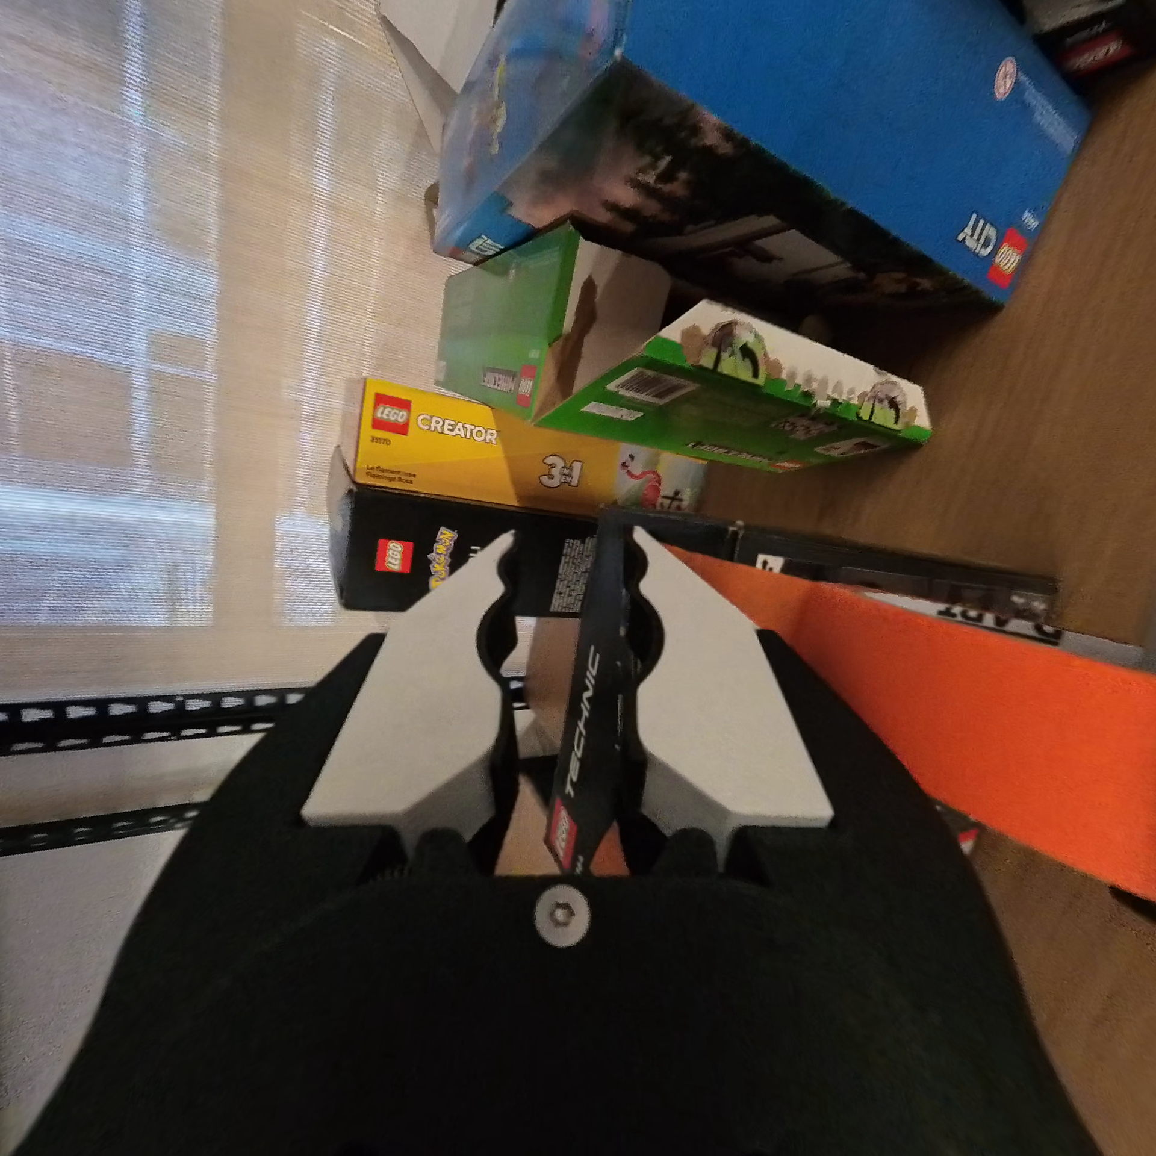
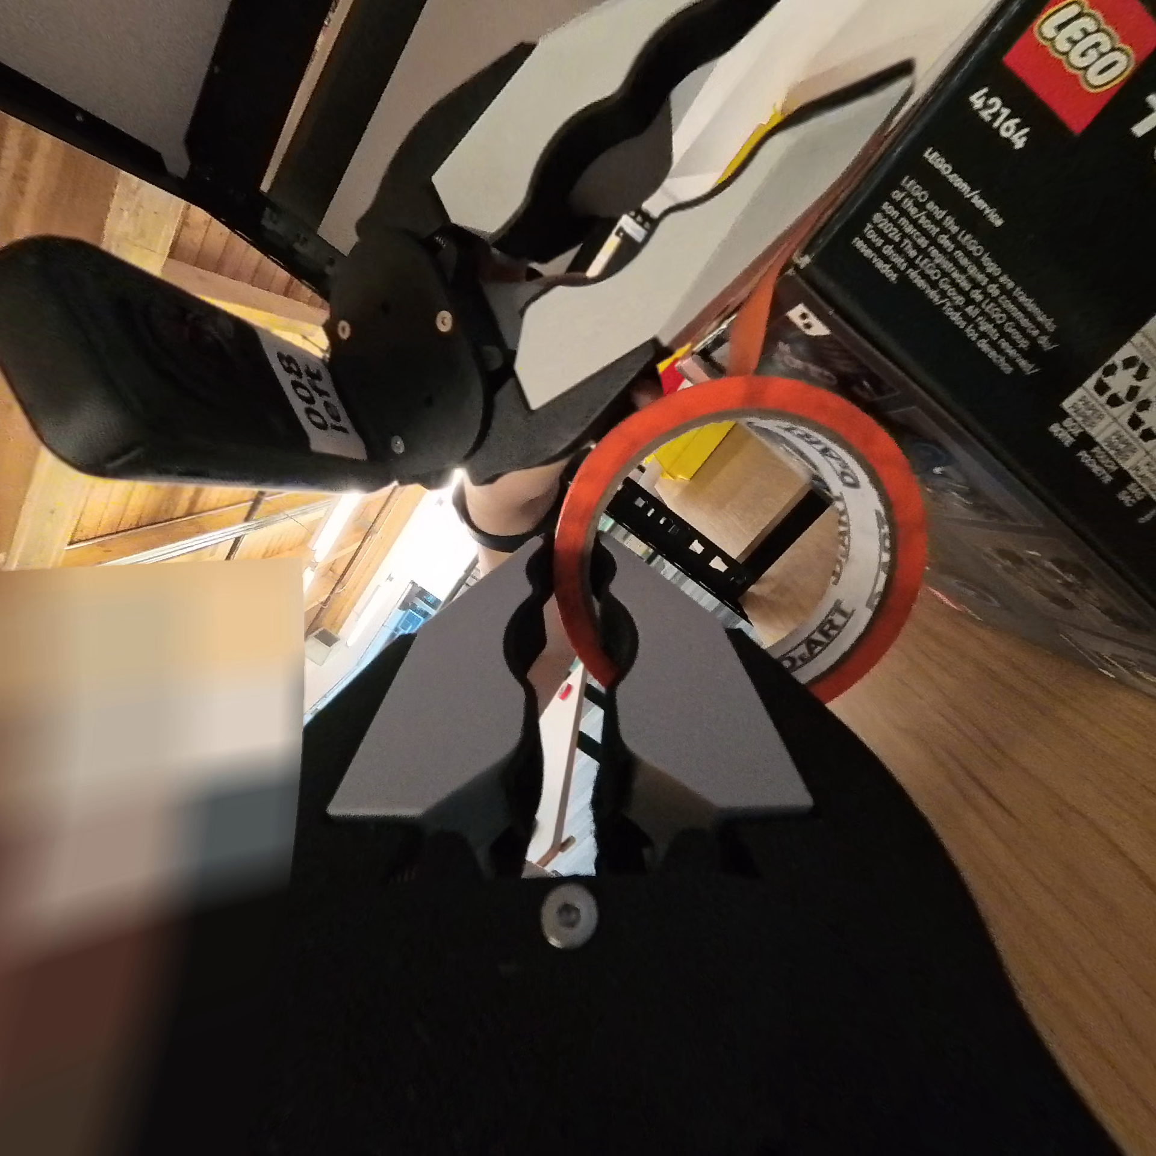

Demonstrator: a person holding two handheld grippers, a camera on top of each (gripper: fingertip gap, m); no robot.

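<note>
While the left hand-held gripper sits closed on the thin edge of a black box, the right hand-held gripper is clamped on the rim of an orange tape roll; a strip of orange tape runs across the left wrist view beside the box; roll sits just above the tabletop, near the box's end face.

Handling, as a judgement: box is light cardboard, stiff along edges, panel would dent under squeeze, so hold at the edge; roll is rigid, light, best pinched through the core wall; tape is sticky and will drag.

Room: yellow box, green boxes and blue box crowd the far side; shelf frame on the left; open tabletop on the near side.
</note>
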